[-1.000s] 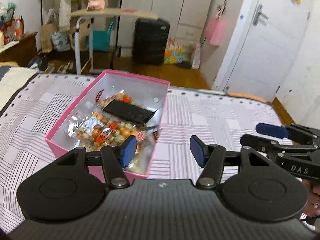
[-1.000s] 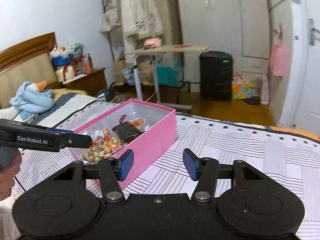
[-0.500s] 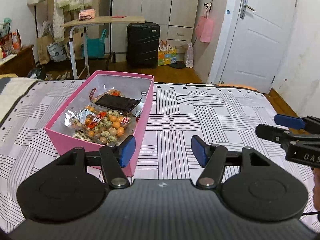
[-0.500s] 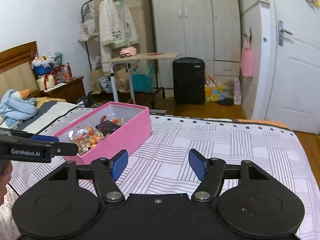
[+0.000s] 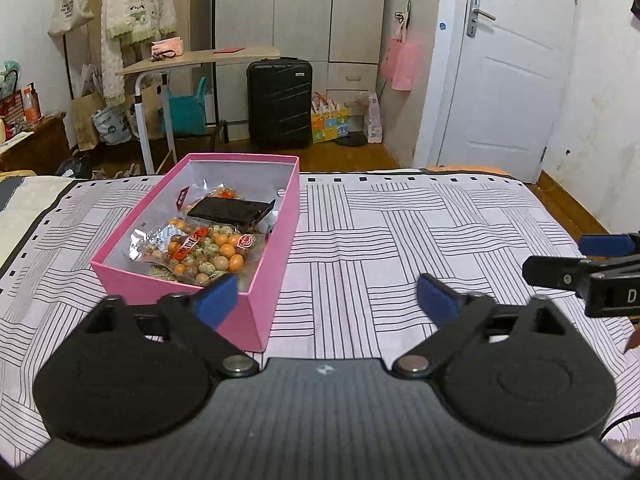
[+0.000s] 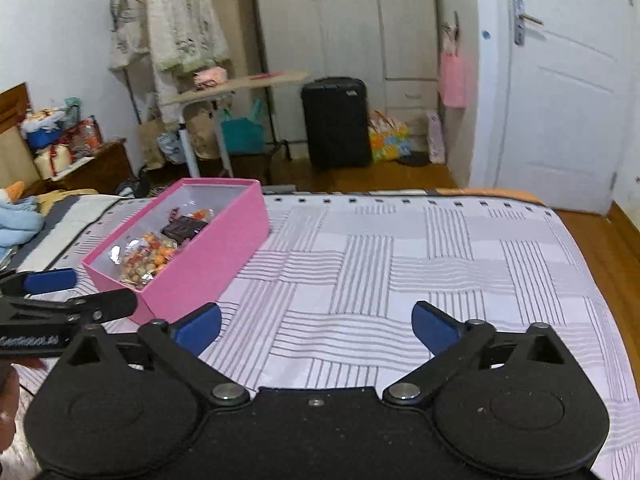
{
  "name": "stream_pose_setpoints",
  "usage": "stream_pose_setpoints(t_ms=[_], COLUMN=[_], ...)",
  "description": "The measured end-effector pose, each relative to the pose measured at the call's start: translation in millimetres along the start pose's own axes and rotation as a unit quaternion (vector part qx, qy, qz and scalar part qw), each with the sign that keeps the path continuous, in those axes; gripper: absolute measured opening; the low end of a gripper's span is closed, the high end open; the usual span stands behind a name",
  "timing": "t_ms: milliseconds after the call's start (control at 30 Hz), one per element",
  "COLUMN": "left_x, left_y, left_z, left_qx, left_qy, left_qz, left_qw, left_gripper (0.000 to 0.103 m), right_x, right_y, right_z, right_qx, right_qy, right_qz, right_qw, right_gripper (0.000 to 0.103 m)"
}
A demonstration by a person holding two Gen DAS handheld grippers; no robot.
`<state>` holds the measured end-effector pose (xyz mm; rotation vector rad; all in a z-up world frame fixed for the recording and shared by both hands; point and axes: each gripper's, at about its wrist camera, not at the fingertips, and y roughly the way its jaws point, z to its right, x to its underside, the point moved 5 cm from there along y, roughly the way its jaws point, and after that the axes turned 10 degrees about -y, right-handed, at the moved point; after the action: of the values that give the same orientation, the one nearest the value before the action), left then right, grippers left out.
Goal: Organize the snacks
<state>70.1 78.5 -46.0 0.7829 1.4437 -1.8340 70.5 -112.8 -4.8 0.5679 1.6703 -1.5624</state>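
Note:
A pink box (image 5: pixel 276 264) (image 6: pixel 224 248) lies on the striped bedspread (image 5: pixel 400 240) (image 6: pixel 400 264). Inside it sit a clear bag of orange and speckled round snacks (image 5: pixel 208 252) (image 6: pixel 146 258) and a dark flat packet (image 5: pixel 230 210) (image 6: pixel 184 228). My left gripper (image 5: pixel 326 300) hovers just short of the box's near right corner, its jaws opening wide with nothing between them. My right gripper (image 6: pixel 316 328) hangs over bare bedspread to the right of the box, jaws also opening wide and empty. Each gripper's arm shows at the edge of the other's view.
Beyond the bed's far edge stand a black suitcase (image 5: pixel 280 104), a small desk (image 5: pixel 192 60), a clothes rack (image 6: pixel 180 40), wardrobes and a white door (image 5: pixel 508 76). A nightstand with clutter (image 6: pixel 68 148) and a blue cloth (image 6: pixel 16 224) lie to the left.
Both grippers' jaws have spread from about half open to wide. Both views have drawn back from the box and levelled out, so the box now looks farther away.

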Motion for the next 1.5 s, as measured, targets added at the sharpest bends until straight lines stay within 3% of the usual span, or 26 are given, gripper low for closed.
stream_pose_setpoints(t_ms=[200,500,667,1033,1500], left_x=[4.2,5.0,6.4,11.1,12.2], left_y=[1.2,-3.8,-3.5,-0.8,-2.7], left_z=[-2.4,-6.2,-8.6,-8.6,-5.5], left_qx=[-0.016,-0.019,-0.024,-0.048,-0.052], left_qy=[0.003,0.003,0.000,0.008,0.014], left_qz=[-0.003,0.011,0.011,0.008,0.006], left_qw=[0.9999,0.9997,0.9996,0.9988,0.9985], left_gripper=[0.102,0.102,0.102,0.102,0.102], right_x=[6.2,11.1,11.0,11.2,14.7], right_y=[-1.9,-7.1,-9.1,-11.1,-7.5], right_z=[-2.7,1.0,-6.9,-5.0,-4.2], right_qx=[0.026,0.045,0.062,0.062,0.054], right_qy=[-0.008,-0.006,-0.034,-0.026,-0.012], right_qz=[-0.003,0.024,0.035,0.035,0.023], right_qw=[1.000,0.999,0.997,0.997,0.998], right_gripper=[0.103,0.103,0.103,0.103,0.103])
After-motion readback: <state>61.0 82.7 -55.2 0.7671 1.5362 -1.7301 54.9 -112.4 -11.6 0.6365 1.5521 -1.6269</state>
